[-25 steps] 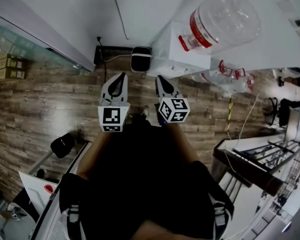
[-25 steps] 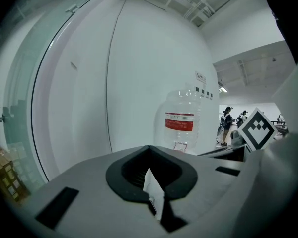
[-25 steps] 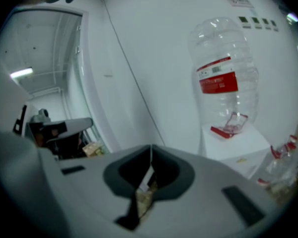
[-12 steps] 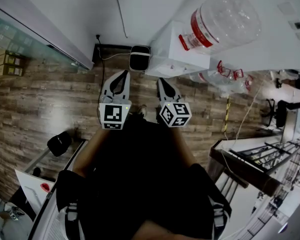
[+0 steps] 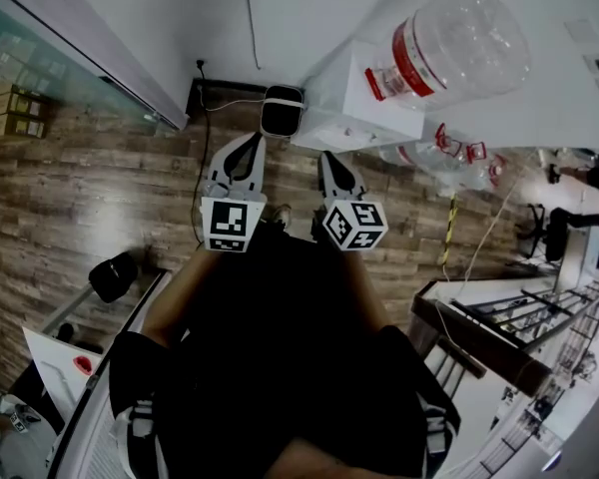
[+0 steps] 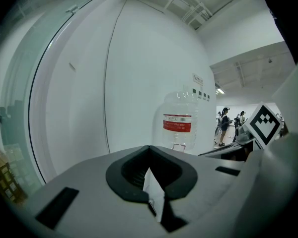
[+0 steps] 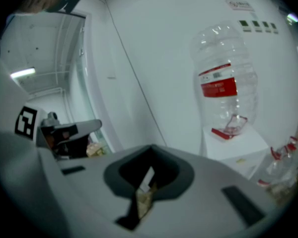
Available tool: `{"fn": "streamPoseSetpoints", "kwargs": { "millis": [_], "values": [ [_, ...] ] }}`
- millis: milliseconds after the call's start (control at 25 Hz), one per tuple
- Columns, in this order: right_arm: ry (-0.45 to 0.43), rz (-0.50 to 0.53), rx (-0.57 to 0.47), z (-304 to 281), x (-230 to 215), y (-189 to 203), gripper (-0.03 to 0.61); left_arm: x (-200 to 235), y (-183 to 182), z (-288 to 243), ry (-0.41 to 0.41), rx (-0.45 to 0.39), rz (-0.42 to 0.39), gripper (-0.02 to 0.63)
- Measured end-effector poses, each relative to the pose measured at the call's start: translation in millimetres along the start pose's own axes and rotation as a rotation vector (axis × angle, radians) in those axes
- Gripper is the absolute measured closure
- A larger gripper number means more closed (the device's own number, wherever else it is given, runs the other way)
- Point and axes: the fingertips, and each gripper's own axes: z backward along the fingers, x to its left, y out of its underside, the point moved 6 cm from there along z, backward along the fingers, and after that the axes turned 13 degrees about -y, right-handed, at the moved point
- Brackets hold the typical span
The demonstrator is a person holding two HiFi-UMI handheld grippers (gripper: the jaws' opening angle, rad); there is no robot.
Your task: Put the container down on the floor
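Observation:
The container is a big clear water bottle [image 5: 449, 38] with a red label, standing neck-down on a white dispenser [image 5: 354, 108] by the wall. It also shows in the left gripper view [image 6: 178, 123] and in the right gripper view [image 7: 223, 88]. My left gripper [image 5: 248, 143] and right gripper [image 5: 329, 158] are side by side in front of my body, short of the dispenser and pointing toward it. Both are shut with nothing between the jaws, as the left gripper [image 6: 149, 150] and right gripper [image 7: 151, 148] show in their own views.
A small black-and-white bin [image 5: 282, 113] stands on the wooden floor [image 5: 100, 198] left of the dispenser. Several empty bottles [image 5: 449, 153] lie to its right. A glass partition [image 5: 70, 78] runs at left and a metal rack [image 5: 519, 327] at right. People [image 6: 223, 125] stand far off.
The head view has shifted slightly, so both grippers sit a touch higher and closer to the dispenser in it. Their jaws stay shut and empty.

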Motion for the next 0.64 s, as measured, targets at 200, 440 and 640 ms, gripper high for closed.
{"fn": "streamPoseSetpoints", "kwargs": {
  "millis": [200,440,640],
  "values": [
    [0.005,-0.001,-0.005,0.7,-0.8,-2.1,0.546,-1.4,-0.1,-0.7,0.007,0.001,0.0,0.584],
    [-0.001,-0.006,-0.001,-0.9,-0.6,0.3,0.546,-1.9,1.7,-0.7,0.01,0.006,0.004,0.584],
    [-0.001,-0.003,0.002,-0.3,2.5,1.2,0.546,-1.1,2.5,2.6,0.011,0.006,-0.004,0.584]
  ]
}}
